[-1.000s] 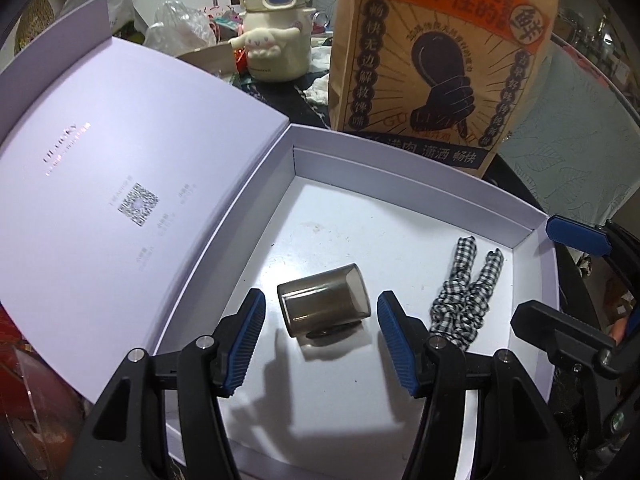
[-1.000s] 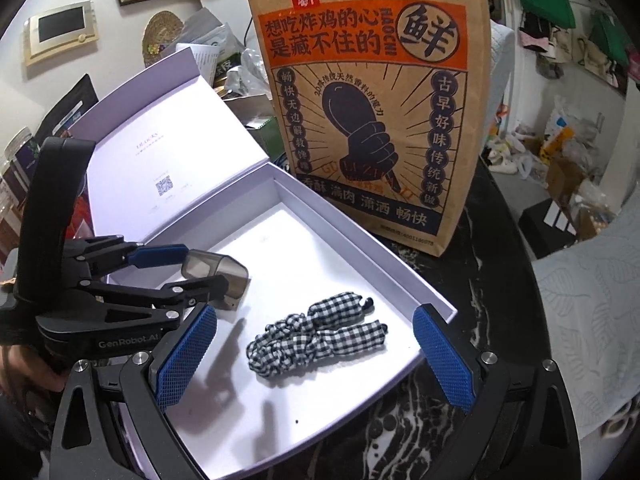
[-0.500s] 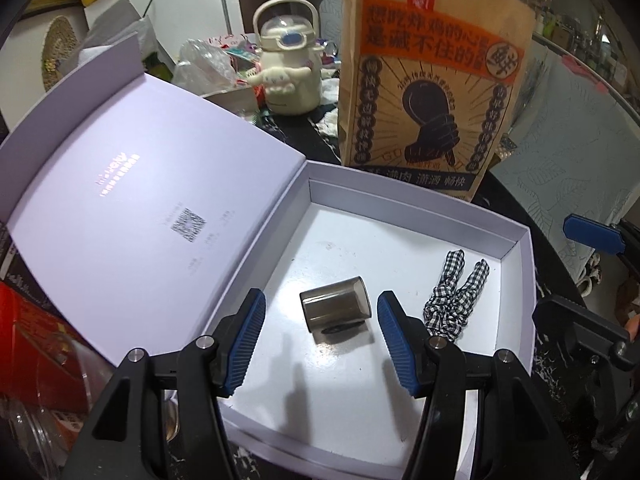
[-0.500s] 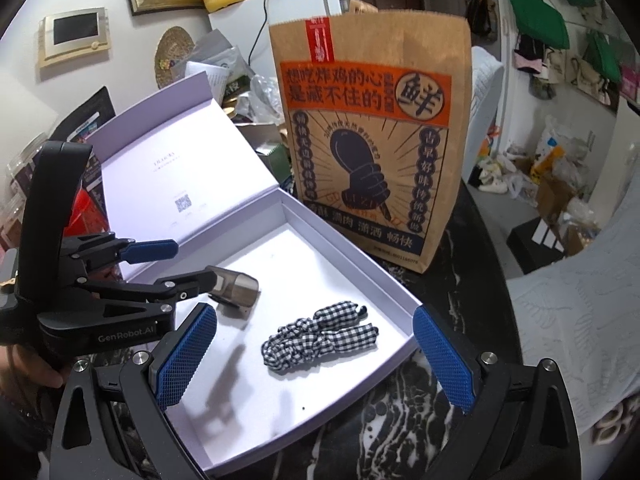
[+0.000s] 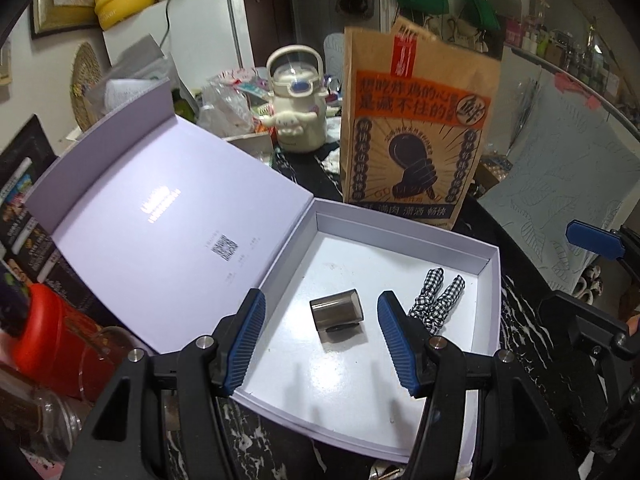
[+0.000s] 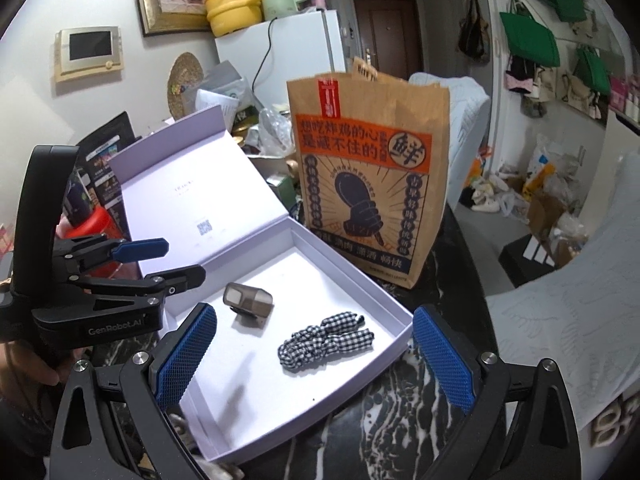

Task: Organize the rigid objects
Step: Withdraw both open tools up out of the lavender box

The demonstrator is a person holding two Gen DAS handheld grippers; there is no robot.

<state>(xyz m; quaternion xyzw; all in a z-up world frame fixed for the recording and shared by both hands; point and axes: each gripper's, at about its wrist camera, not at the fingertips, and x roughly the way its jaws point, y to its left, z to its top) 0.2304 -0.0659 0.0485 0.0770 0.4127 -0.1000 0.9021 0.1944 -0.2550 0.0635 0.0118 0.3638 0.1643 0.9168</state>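
On the dark marbled tabletop [image 6: 372, 412] sits an open lavender box [image 5: 490, 280], its lid [image 5: 160, 224] flipped back to the left, QR code printed inside. Far left of the lid: a red container [image 5: 52, 340] and a glass jar [image 5: 36, 420].

Left gripper [image 5: 321, 339] hangs above the box's near edge, jaws spread wide, holding nothing. Seen from the right wrist, it is at the left edge, above the near left side of the box [image 6: 160, 261].

Between its blue pads in the left view, but lower down on the box floor and untouched: a smoky grey translucent plastic cap [image 5: 337, 313], lying on its side, left-of-centre in the box [image 6: 248, 300].

Just right of the cap, apart from it: a black-and-white checked fabric scrunchie [image 5: 436, 296], near the right wall [image 6: 325, 341].

Behind the box stands a brown paper bag [image 6: 368, 184] with orange and navy print; a cream kettle-shaped bottle [image 5: 297, 112] sits left of it.

Right gripper [image 6: 314, 360] hovers over the box's near right corner, jaws wide apart, empty; one pad above the box floor, the other out over the tabletop.
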